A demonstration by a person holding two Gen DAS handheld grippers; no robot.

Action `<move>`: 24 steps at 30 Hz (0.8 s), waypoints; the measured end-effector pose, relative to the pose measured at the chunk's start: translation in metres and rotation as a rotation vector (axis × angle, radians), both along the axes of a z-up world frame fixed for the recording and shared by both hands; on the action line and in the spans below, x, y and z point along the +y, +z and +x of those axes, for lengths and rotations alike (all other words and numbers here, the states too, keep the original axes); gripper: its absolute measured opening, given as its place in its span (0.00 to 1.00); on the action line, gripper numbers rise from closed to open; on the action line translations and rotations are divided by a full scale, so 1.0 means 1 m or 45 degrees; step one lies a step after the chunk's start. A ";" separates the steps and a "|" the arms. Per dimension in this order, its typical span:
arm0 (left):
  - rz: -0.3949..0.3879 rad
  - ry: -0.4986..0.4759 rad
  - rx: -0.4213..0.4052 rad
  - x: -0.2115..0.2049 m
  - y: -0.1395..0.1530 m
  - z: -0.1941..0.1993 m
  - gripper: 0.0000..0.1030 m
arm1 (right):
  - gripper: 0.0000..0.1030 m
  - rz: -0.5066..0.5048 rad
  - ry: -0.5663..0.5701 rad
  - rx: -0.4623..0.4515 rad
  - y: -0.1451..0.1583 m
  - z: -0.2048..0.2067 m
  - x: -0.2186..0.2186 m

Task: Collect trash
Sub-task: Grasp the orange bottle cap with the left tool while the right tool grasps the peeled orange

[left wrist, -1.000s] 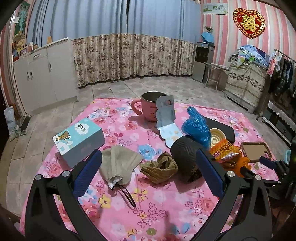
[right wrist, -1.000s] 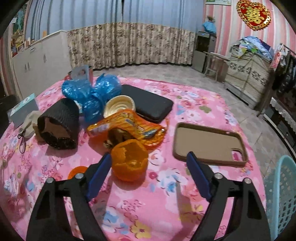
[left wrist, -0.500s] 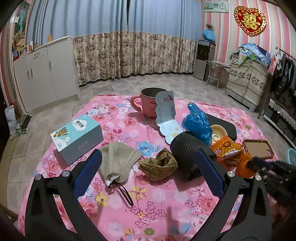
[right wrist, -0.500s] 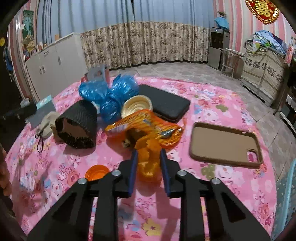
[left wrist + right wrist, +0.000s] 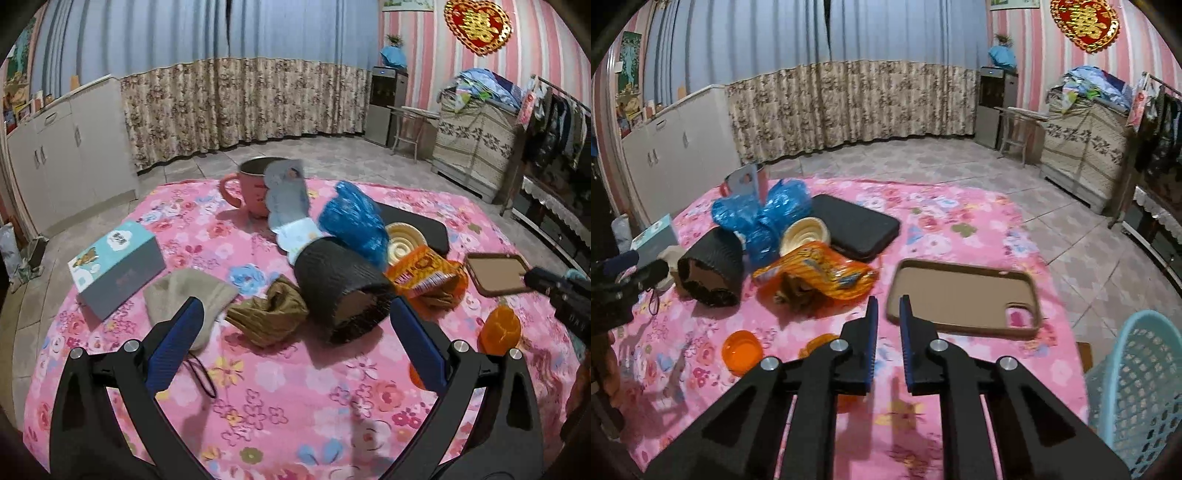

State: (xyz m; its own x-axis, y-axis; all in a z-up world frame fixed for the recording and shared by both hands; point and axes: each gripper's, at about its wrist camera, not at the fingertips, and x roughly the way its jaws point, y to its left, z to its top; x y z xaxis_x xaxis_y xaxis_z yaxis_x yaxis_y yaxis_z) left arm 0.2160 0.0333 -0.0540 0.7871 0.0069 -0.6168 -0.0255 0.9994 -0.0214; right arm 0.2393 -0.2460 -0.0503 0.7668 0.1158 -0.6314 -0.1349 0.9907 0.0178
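Observation:
Trash lies on a pink floral table: a torn black paper cup (image 5: 340,291), a brown crumpled wrapper (image 5: 269,314), a beige face mask (image 5: 184,295), blue plastic (image 5: 352,221) and an orange snack bag (image 5: 424,273). My left gripper (image 5: 295,347) is open, low over the near table edge, with nothing between its fingers. My right gripper (image 5: 886,325) is nearly shut with a narrow gap; nothing shows between its pads. An orange peel cup (image 5: 498,328) sits on the table below it, mostly hidden in the right wrist view (image 5: 816,345). An orange lid (image 5: 742,349) lies to its left.
A light blue mesh basket (image 5: 1141,387) stands off the table's right edge. Also on the table are a brown phone case (image 5: 964,299), a black pad (image 5: 857,229), a pink mug (image 5: 255,188), a teal box (image 5: 114,266) and a cream bowl (image 5: 805,236).
My right gripper closed around the orange peel cup, then rose and shifted right; the cup now sits on the table, not between the pads. The left gripper stayed open and moved slightly.

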 end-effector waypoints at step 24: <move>-0.070 -0.212 0.316 -0.087 -0.056 0.016 0.72 | 0.53 0.111 -0.212 0.008 -0.002 -0.012 -0.044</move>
